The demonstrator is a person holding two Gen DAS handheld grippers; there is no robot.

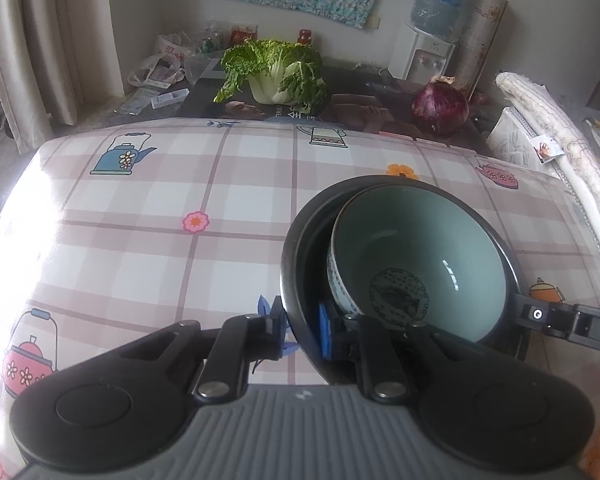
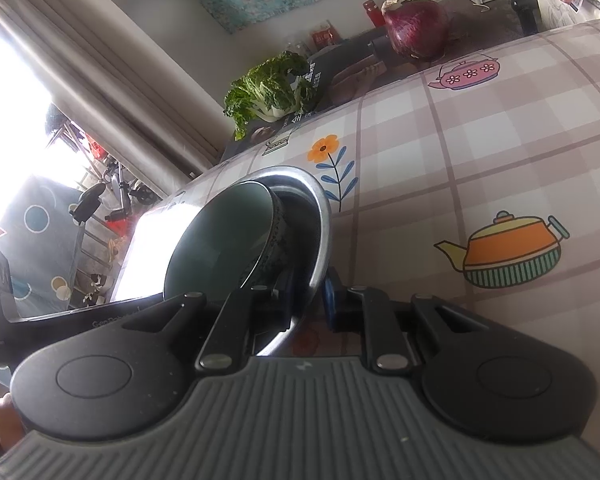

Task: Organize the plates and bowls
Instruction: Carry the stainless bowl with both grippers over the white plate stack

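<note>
A dark bowl (image 1: 296,236) with a shiny rim rests on the plaid tablecloth, and a grey-green patterned bowl (image 1: 416,240) sits tilted inside it. My left gripper (image 1: 302,330) is shut on the dark bowl's near rim, one finger outside and one inside. My right gripper (image 2: 308,300) is shut on the dark bowl's rim (image 2: 320,232) from the opposite side; the grey-green bowl (image 2: 220,240) leans inside it. The right gripper's fingers (image 1: 540,314) show at the bowl's right edge in the left wrist view.
A napa cabbage (image 1: 274,74) and a red onion (image 1: 440,108) lie on a dark poster at the table's far end. A water dispenser (image 1: 424,56) stands behind. A rolled cloth (image 1: 560,136) runs along the right edge. Bags litter the floor at the left.
</note>
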